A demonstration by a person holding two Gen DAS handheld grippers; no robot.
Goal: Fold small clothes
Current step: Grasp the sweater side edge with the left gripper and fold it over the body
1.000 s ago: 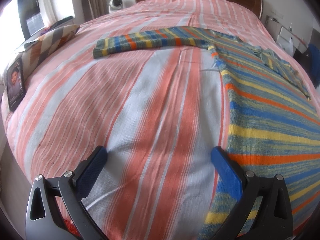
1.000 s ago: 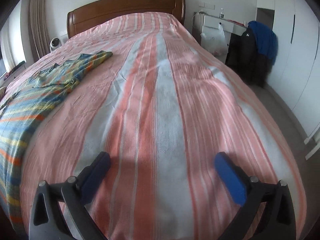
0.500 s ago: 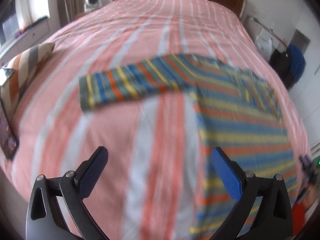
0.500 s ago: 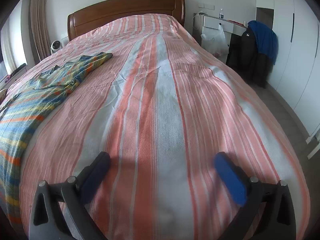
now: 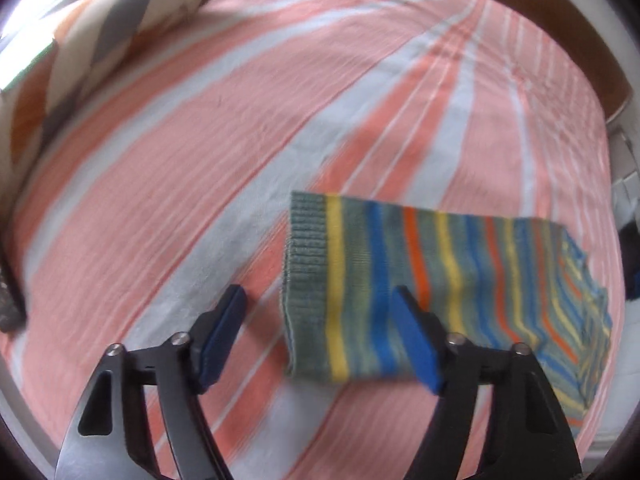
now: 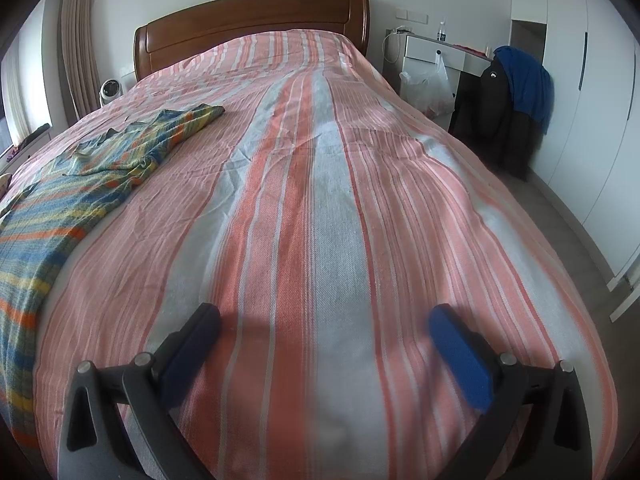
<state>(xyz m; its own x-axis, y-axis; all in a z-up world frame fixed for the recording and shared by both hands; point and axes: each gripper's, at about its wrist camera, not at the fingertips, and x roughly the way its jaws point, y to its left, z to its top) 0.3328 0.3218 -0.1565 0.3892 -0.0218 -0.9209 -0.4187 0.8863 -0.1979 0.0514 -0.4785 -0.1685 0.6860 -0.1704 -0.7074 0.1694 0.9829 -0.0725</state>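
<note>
A small striped knit sweater lies flat on the bed. In the left wrist view its sleeve [image 5: 384,284] stretches to the right, with the grey-green cuff [image 5: 306,264] nearest. My left gripper [image 5: 320,316] is open and hovers right over the cuff end, its right finger [image 5: 416,348] above the sleeve and its left finger [image 5: 222,336] above the bedspread. In the right wrist view the sweater's body [image 6: 76,196] lies at the far left. My right gripper [image 6: 324,344] is open and empty over bare bedspread, away from the sweater.
The bed has a pink and white striped spread [image 6: 320,184] and a wooden headboard [image 6: 248,36]. A grey and orange cushion [image 5: 96,36] lies at the bed's left side. A nightstand [image 6: 432,56], a bag and hung jackets [image 6: 516,96] stand right of the bed.
My left gripper has swung left and down, from near the sweater's hem to the end of its sleeve, and its jaws have narrowed somewhat. My right gripper has barely moved.
</note>
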